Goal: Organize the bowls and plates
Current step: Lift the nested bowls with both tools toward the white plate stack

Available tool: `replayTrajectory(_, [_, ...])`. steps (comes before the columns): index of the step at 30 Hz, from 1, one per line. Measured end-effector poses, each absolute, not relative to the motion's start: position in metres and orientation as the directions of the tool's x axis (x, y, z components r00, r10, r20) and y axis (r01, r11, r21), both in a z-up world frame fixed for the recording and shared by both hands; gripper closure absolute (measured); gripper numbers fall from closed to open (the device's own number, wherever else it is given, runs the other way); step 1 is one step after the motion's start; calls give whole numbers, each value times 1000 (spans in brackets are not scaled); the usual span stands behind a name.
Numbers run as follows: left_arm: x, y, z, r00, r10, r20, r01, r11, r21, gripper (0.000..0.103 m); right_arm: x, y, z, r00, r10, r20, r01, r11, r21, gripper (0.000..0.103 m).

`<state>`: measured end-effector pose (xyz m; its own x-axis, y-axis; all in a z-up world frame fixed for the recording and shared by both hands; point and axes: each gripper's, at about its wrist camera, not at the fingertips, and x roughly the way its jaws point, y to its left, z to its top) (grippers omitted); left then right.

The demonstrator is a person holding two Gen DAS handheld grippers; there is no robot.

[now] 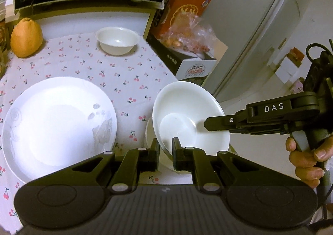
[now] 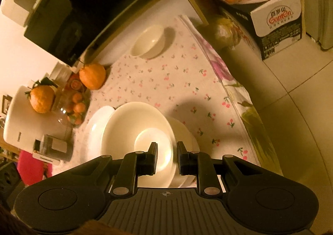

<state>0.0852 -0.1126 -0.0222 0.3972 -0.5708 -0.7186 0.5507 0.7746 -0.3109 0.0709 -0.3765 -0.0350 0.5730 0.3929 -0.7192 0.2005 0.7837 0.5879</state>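
The left gripper (image 1: 165, 147) has its jaws clenched on the near rim of a tilted white bowl (image 1: 193, 114), which leans over another white dish (image 2: 183, 129) at the worktop's right edge. The right gripper (image 2: 166, 151) grasps the same bowl's rim from the opposite side, one finger inside and one outside. A large plate (image 1: 56, 122) lies just beside it to the left on the cherry-print cloth (image 1: 124, 77). A small bowl (image 1: 117, 40) sits toward the far edge, well apart, with an orange fruit (image 1: 26, 37) at the far left corner.
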Motion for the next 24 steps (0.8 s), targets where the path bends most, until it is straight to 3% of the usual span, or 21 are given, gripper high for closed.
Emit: replayTrajectory(24, [83,-122,-34,430,-508,-747,559,799,-221,90,77,-375,-39,552,366,-749,223,801,556,81])
